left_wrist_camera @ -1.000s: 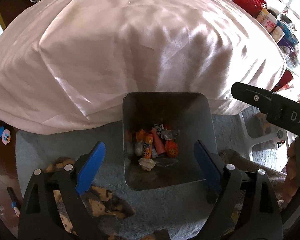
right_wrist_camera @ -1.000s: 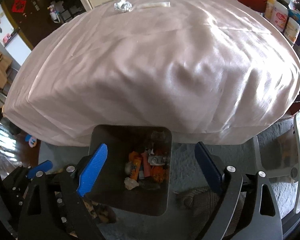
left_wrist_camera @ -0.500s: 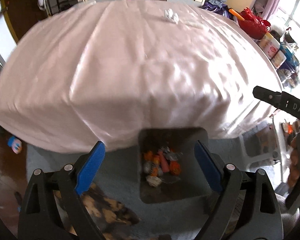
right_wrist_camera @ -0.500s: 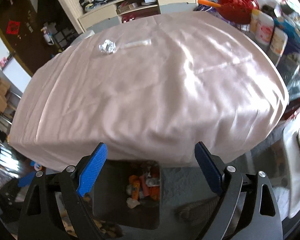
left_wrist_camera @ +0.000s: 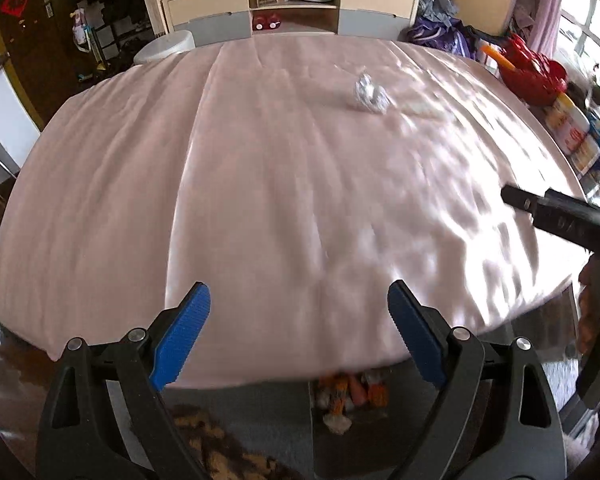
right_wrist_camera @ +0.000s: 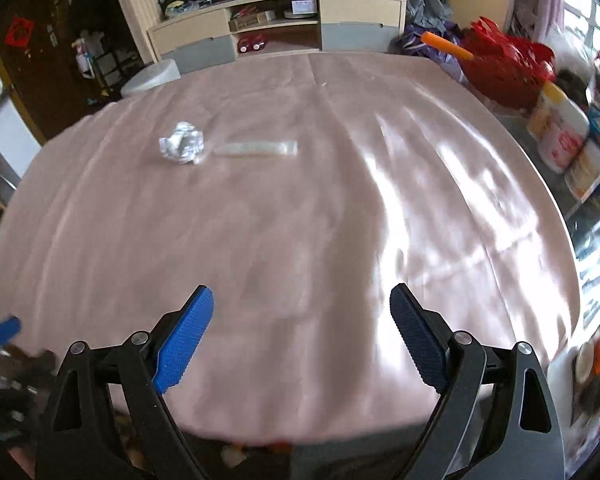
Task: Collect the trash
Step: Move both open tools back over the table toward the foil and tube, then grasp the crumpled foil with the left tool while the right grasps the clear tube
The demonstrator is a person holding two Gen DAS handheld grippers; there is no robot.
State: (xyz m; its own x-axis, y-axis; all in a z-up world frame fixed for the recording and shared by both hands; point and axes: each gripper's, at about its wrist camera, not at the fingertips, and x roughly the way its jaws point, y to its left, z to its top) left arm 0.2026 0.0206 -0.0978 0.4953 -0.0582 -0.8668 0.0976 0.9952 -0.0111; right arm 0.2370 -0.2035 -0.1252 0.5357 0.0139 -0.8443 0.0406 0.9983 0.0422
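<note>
- Left wrist view: left gripper jaws spread wide, nothing between them; pink tablecloth fills the frame ahead of the jaws, wrinkled, glare patches on its right half
- crumpled foil ball lies on the cloth far ahead of the jaws, a bit right of centre; a pale flat wrapper just right of it, blurred here
- below the jaws, at the cloth's near edge: grey bin on grey carpet, holding orange and red wrappers; the cloth hides its far part
- right edge of the frame: black body of the right gripper with a hand on it
- Right wrist view: right gripper jaws equally wide apart, empty; same cloth under and ahead of them
- foil ball far ahead and left of the jaws; clear plastic wrapper just right of it, lying flat, apart from the ball
- room behind the table: low cabinet with open shelves, clutter on top; red basket and canisters along the right; dark door at left
- left gripper's blue pad shows at the far left edge, blurred
</note>
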